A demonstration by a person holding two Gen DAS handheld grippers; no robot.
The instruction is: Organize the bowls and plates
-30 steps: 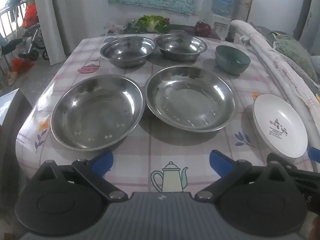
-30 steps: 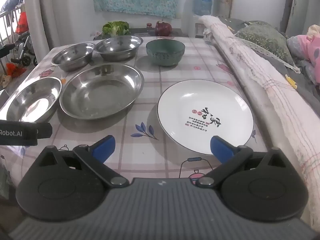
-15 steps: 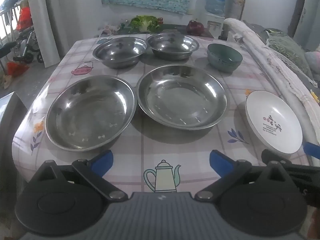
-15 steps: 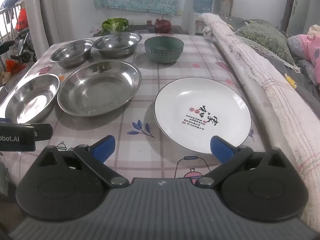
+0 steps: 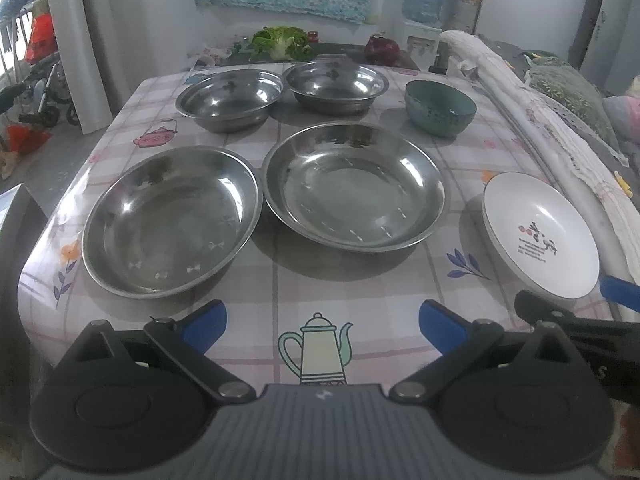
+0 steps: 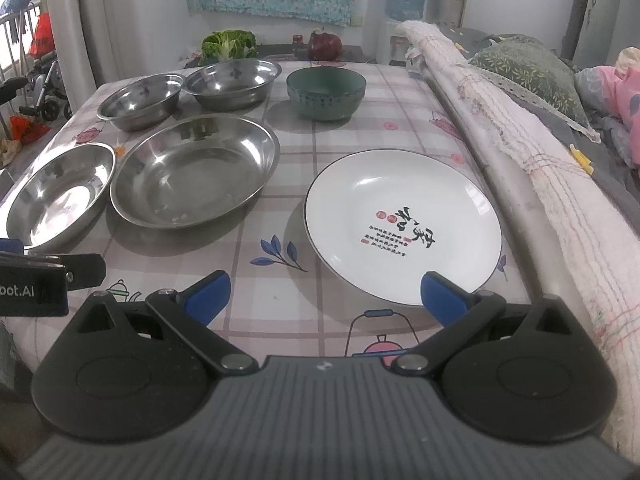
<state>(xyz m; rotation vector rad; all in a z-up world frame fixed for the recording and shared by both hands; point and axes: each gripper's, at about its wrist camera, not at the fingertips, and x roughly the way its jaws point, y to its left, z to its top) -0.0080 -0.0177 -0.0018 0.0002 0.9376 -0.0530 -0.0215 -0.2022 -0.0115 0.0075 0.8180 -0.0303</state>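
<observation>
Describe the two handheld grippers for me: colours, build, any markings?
Both match: the left gripper and right gripper have blue fingertips on black linkage arms with silver pivot pins, round black housings, and a ribbed grey body. White lettering ending "bot.AI" marks the left one's side. No sleeves or cables visible.

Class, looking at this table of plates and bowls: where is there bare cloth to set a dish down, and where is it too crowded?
Free: the near strip of tablecloth in front of both steel plates, and the patch between the green bowl and white plate. Crowded: the left steel plate and right steel plate nearly touch, as do the two steel bowls behind.
</observation>
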